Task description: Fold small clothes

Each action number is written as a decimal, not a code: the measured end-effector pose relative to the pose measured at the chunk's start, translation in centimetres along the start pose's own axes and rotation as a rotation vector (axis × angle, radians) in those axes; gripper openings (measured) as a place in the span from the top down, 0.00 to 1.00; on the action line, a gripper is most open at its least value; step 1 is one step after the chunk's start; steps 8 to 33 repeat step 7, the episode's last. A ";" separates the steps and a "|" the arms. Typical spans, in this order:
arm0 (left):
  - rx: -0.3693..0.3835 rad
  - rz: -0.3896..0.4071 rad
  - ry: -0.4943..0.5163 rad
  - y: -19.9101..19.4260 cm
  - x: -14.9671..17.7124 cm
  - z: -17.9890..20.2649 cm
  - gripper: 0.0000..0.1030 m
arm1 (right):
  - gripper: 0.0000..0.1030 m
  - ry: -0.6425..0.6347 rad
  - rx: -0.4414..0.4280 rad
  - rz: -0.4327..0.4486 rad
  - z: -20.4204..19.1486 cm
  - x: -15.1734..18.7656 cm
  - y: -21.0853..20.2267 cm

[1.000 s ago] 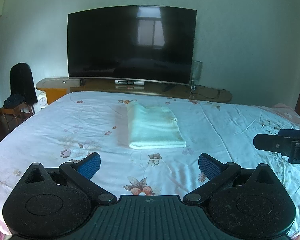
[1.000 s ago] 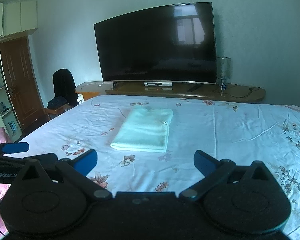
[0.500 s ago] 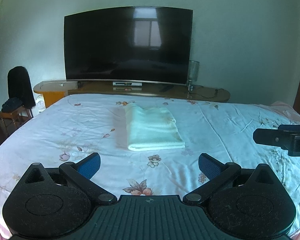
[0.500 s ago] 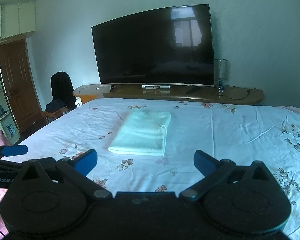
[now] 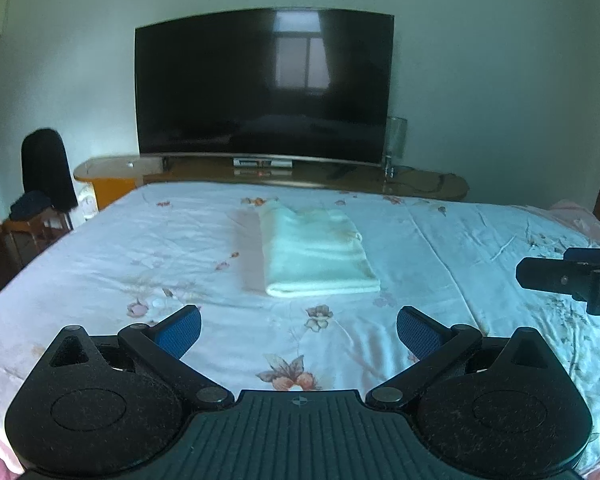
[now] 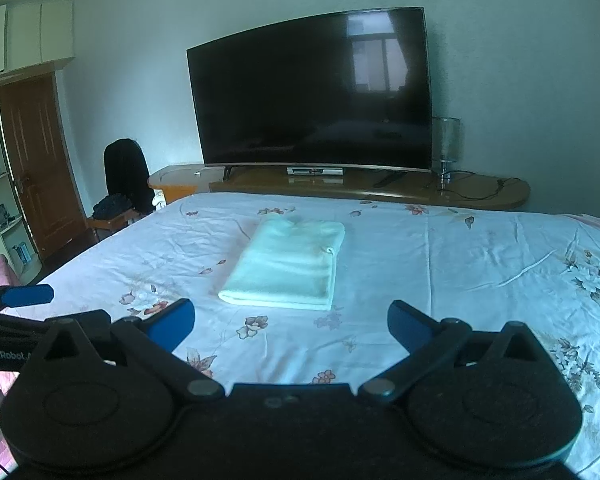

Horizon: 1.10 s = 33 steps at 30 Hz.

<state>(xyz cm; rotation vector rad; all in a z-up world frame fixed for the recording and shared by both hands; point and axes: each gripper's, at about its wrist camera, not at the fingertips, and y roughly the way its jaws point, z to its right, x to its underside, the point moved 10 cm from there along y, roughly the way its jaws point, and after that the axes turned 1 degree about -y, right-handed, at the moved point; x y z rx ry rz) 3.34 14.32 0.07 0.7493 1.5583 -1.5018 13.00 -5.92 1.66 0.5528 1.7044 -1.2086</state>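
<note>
Little changed from a second ago: folded cloth (image 5: pixel 318 250) in the same spot, toward the far edge of the bed (image 5: pixel 440 264), slightly further off in both views. Pale, soft, terry-like, squared into a rectangle with a rolled near edge; small loop on its right side, perhaps a tag. Sheet thin, creased, flower-printed. Left gripper (image 5: pixel 298 330) spread wide, holding nothing; right gripper (image 6: pixel 290 322) likewise wide and empty, both well short of the cloth. Blue ribbed fingertips (image 5: pixel 180 330), matte black arms.

home bedroom | floral-sheeted bed (image 5: pixel 140 248) | television (image 5: pixel 260 84) on low wooden stand (image 6: pixel 380 188) at 12 o'clock | wooden door (image 6: pixel 36 168) at 9 o'clock
</note>
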 end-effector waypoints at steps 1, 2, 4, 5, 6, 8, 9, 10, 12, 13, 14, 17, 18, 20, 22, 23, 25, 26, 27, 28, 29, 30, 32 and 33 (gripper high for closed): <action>0.001 0.000 -0.006 0.0 0.0 0.0 0.00 | 0.00 -0.003 -0.003 -0.002 0.1 0.0 0.0; 0.002 0.004 -0.009 0.0 0.0 -0.1 0.00 | 0.00 -0.006 -0.003 -0.003 0.1 0.0 0.1; 0.000 0.006 -0.012 0.0 0.0 -0.2 0.00 | 0.00 -0.009 -0.006 -0.007 0.3 0.0 0.2; -0.003 0.013 -0.020 -0.1 -0.1 -0.3 0.00 | 0.00 -0.011 -0.008 -0.009 0.4 0.0 0.3; 0.001 0.017 -0.028 -0.1 -0.1 -0.3 0.00 | 0.00 -0.014 -0.008 -0.012 0.5 0.1 0.4; 0.004 0.017 -0.031 -0.1 -0.1 -0.2 0.00 | 0.00 -0.018 -0.009 -0.016 0.5 0.1 0.5; 0.004 0.017 -0.031 -0.1 -0.1 -0.2 0.00 | 0.00 -0.018 -0.009 -0.016 0.5 0.1 0.5; 0.004 0.017 -0.031 -0.1 -0.1 -0.2 0.00 | 0.00 -0.018 -0.009 -0.016 0.5 0.1 0.5; 0.004 0.017 -0.031 -0.1 -0.1 -0.2 0.00 | 0.00 -0.018 -0.009 -0.016 0.5 0.1 0.5; 0.004 0.017 -0.031 -0.1 -0.1 -0.2 0.00 | 0.00 -0.018 -0.009 -0.016 0.5 0.1 0.5; 0.004 0.017 -0.031 -0.1 -0.1 -0.2 0.00 | 0.00 -0.018 -0.009 -0.016 0.5 0.1 0.5; 0.004 0.017 -0.031 -0.1 -0.1 -0.2 0.00 | 0.00 -0.018 -0.009 -0.016 0.5 0.1 0.5; 0.004 0.017 -0.031 -0.1 -0.1 -0.2 0.00 | 0.00 -0.018 -0.009 -0.016 0.5 0.1 0.5; 0.004 0.017 -0.031 -0.1 -0.1 -0.2 0.00 | 0.00 -0.018 -0.009 -0.016 0.5 0.1 0.5; 0.004 0.017 -0.031 -0.1 -0.1 -0.2 0.00 | 0.00 -0.018 -0.009 -0.016 0.5 0.1 0.5; 0.004 0.017 -0.031 -0.1 -0.1 -0.2 0.00 | 0.00 -0.018 -0.009 -0.016 0.5 0.1 0.5; 0.004 0.017 -0.031 -0.1 -0.1 -0.2 0.00 | 0.00 -0.018 -0.009 -0.016 0.5 0.1 0.5; 0.004 0.017 -0.031 -0.1 -0.1 -0.2 0.00 | 0.00 -0.018 -0.009 -0.016 0.5 0.1 0.5; 0.004 0.017 -0.031 -0.1 -0.1 -0.2 0.00 | 0.00 -0.018 -0.009 -0.016 0.5 0.1 0.5; 0.004 0.017 -0.031 -0.1 -0.1 -0.2 0.00 | 0.00 -0.018 -0.009 -0.016 0.5 0.1 0.5; 0.004 0.017 -0.031 -0.1 -0.1 -0.2 0.00 | 0.00 -0.018 -0.009 -0.016 0.5 0.1 0.5; 0.004 0.017 -0.031 -0.1 -0.1 -0.2 0.00 | 0.00 -0.018 -0.009 -0.016 0.5 0.1 0.5; 0.004 0.017 -0.031 -0.1 -0.1 -0.2 0.00 | 0.00 -0.018 -0.009 -0.016 0.5 0.1 0.5; 0.004 0.017 -0.031 -0.1 -0.1 -0.2 0.00 | 0.00 -0.018 -0.009 -0.016 0.5 0.1 0.5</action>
